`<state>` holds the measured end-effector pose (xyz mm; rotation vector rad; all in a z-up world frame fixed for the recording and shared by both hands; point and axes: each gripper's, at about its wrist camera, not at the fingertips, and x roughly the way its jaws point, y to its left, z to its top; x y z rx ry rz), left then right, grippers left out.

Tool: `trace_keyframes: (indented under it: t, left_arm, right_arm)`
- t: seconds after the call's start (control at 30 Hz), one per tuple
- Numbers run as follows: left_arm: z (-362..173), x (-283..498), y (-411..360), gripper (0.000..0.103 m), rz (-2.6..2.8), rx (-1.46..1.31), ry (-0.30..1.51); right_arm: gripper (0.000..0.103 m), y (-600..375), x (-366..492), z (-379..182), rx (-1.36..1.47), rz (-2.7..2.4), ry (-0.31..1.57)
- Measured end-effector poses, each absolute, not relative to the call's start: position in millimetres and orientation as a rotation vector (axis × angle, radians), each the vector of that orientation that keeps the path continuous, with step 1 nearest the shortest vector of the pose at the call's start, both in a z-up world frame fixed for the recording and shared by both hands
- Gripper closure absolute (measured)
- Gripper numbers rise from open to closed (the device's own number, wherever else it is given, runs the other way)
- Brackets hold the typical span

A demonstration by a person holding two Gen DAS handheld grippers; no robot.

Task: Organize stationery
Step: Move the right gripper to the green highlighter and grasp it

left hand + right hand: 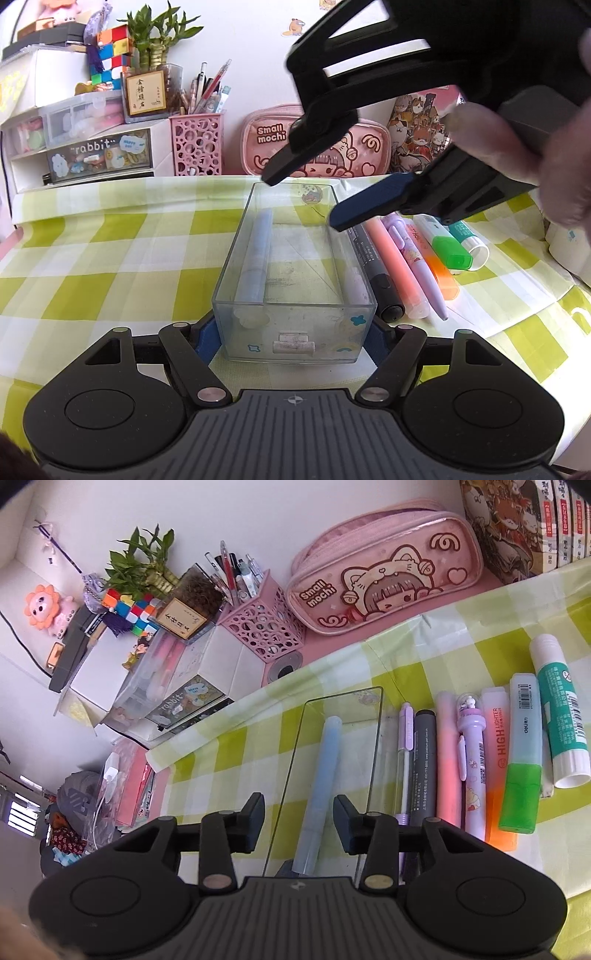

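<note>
Left claw (pixel 293 334) gripping clear box (pixel 295 343), pads mostly hidden

blue pen (pixel 255 254) lying lengthwise in clear box (pixel 295 336), left side.

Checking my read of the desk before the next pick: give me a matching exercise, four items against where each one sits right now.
Items:
1. blue pen
2. glue stick
3. pink pencil case
4. clear box

Places:
A. outer end of the row beside the box
B. lying inside the box
C. clamped between the left gripper's pads
D. against the wall behind the checked cloth

Pairs: 1-B, 2-A, 3-D, 4-C
</note>
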<state>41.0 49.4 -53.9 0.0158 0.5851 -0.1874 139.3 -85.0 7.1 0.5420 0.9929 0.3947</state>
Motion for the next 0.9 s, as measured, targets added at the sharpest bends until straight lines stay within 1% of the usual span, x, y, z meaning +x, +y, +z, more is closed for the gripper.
trace_keyframes:
  t: [0.2,0.27,0.47,0.9]
  left_arm:
    - [-54,41,50,0.03,-0.188,0.011,0.584]
    - [-54,41,50,0.03,-0.189,0.01,0.584]
    - [-54,40,51,0.03,-0.192,-0.003,0.582]
    - [-54,41,49,0.029,-0.189,-0.003,0.579]
  right_arm:
    - [0.051,-98,115,16,0.489,0.341,0.897]
    - [0.043,-102,107,19,0.464,0.312,0.861]
    - [0.035,-122,85,20,0.464,0.242,0.784]
    - [0.034,-174,82,-11,0.588,0.176,0.801]
